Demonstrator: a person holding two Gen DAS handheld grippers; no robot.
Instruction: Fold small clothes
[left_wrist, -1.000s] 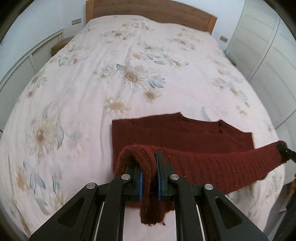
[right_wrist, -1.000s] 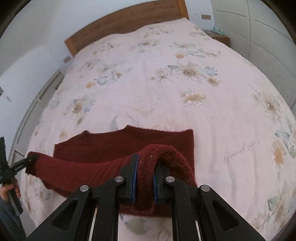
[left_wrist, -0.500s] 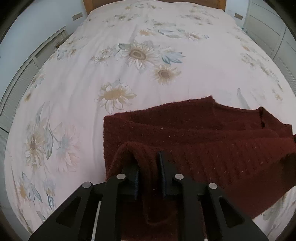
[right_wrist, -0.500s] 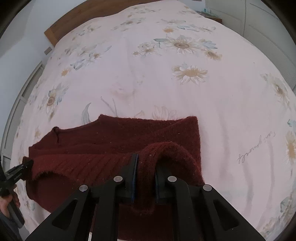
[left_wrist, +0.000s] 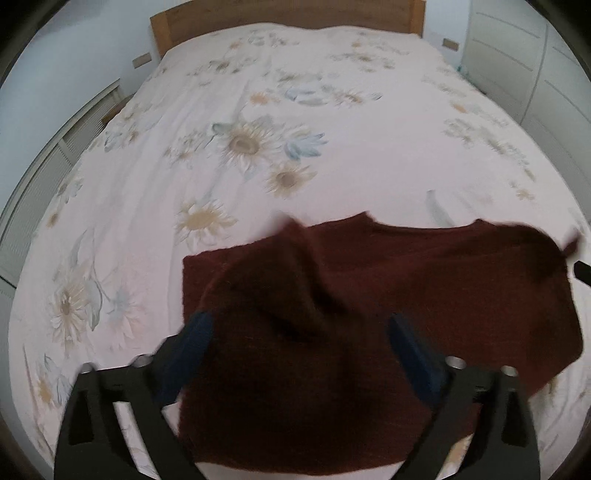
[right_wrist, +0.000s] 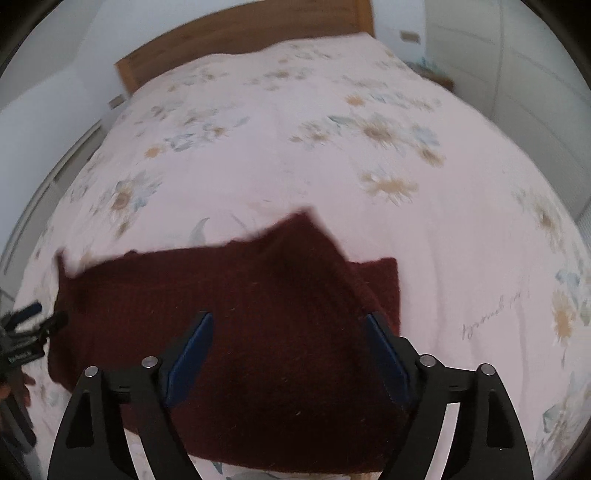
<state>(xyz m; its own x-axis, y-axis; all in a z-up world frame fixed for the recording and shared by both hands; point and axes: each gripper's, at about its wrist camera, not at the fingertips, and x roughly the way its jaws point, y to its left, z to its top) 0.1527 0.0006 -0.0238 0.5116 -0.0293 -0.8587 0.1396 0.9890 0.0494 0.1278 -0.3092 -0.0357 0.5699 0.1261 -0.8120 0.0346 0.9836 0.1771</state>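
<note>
Across the foot of the bed (left_wrist: 332, 155), in the left wrist view, a dark red knitted garment (left_wrist: 424, 288) lies spread on the pale floral bedspread (left_wrist: 155, 192). The left gripper (left_wrist: 299, 332) hangs over its near left part, jaws opening and already wide apart, the blue pads (left_wrist: 195, 336) touching none of the knit that shows between them. A flap of the garment rises toward the lens in the middle, blurred by motion, so its edge and fold lines are hard to make out. The near hem is cut off behind the black gripper frame. At the right edge a dark tip of the other tool pokes in, mostly out of frame. A wooden headboard (left_wrist: 280, 14) stands at the far end.

Over the right end of the garment (right_wrist: 147, 314), in the right wrist view, the right gripper (right_wrist: 288, 332) also has its jaws opening, pads (right_wrist: 384, 350) well apart and clear of the fabric below. One corner of the knit juts up and away, smeared by blur. The whole picture is soft, and the flower print is indistinct. At the far left, the left gripper (right_wrist: 48, 317) shows only partly, with part of a hand (right_wrist: 14, 384) below it cut by the frame edge; its jaws cannot be read from here. Faint script on the bedspread (right_wrist: 495, 314) is illegible.
</note>
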